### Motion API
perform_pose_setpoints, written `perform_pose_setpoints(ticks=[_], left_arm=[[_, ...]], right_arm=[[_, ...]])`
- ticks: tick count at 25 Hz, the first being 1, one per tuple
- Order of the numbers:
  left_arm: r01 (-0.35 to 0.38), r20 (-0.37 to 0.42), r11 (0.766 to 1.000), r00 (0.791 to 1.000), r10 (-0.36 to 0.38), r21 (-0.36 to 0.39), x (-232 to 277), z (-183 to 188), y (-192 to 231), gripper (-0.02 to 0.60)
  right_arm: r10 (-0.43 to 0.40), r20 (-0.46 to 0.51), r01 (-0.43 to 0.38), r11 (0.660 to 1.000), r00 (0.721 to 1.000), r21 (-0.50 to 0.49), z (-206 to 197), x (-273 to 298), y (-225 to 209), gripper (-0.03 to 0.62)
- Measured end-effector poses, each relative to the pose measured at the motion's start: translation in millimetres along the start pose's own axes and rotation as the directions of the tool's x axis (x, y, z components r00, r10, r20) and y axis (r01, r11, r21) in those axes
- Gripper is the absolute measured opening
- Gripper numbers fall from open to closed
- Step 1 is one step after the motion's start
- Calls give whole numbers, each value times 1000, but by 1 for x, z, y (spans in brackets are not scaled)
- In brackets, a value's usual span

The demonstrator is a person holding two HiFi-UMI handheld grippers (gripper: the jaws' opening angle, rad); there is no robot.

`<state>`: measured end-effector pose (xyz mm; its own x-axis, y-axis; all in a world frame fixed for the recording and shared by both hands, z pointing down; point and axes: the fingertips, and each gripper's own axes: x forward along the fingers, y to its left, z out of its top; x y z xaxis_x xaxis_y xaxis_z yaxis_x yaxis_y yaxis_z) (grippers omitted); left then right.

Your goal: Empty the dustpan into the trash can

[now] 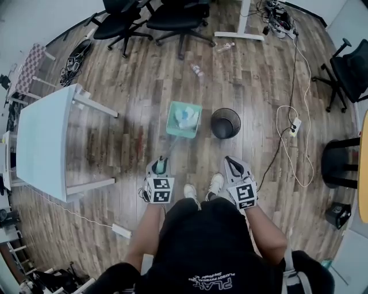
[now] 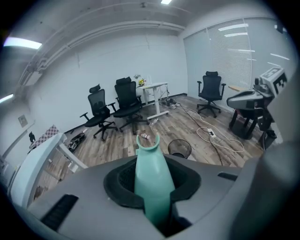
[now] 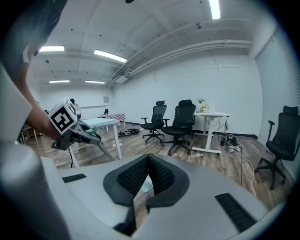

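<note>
Black T-shirt (image 1: 201, 241), white lettering (image 1: 213, 281) near hem. White shoes (image 1: 215, 185). Grey left tongs (image 1: 161, 162) and right tongs (image 1: 229, 159), each with black-and-white marker cube (image 1: 160, 189); black ribbed pads (image 3: 133, 176).

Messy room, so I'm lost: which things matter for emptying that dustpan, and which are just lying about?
In the job: dustpan, held by the left tongs; litter in it; trash can.
Lying about: bottle, office chairs, white table, power strip.
</note>
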<state>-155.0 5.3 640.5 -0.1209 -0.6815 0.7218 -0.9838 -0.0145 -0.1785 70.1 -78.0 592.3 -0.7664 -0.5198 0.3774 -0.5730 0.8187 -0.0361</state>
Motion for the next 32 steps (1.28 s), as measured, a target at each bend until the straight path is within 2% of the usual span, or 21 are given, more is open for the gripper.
perform_pose_setpoints(ticks=[3,5,8,11,13,15,19,26,29,32], left_arm=[[19,32,995,999,-23,100,-12,8,-9,97],[29,58,983,998,-40,182,-16,14,-15,97],[38,93,953,993,-69,302,-18,21,-27,97],[42,119,912,988,-99,409,-21,26,-36,97],[40,132,867,984,-121,497,-24,30,-44,98],[35,141,811,980,-143,584,-25,32,-53,98],[23,143,706,974,-175,708,-23,32,-70,98],[-11,148,570,970,-195,822,-20,34,-83,103],[-28,149,501,968,-203,865,-17,38,-90,103],[-35,138,419,966,-218,907,-14,37,-96,104]], right_arm=[[-57,12,56,997,998,59,-9,-17,-4,17],[-103,24,100,990,994,103,-11,-23,-8,17],[-167,42,158,972,985,171,-11,-31,-10,17],[-227,47,215,958,973,188,-7,-40,-7,17],[-275,35,266,950,961,166,-2,-46,-5,17],[-308,27,301,942,951,149,2,-53,-3,17],[-336,43,328,935,941,134,12,-69,9,17],[-358,61,351,931,932,98,24,-85,34,17],[-364,63,358,930,929,87,25,-89,40,17],[-372,60,367,927,926,80,25,-93,48,17]])
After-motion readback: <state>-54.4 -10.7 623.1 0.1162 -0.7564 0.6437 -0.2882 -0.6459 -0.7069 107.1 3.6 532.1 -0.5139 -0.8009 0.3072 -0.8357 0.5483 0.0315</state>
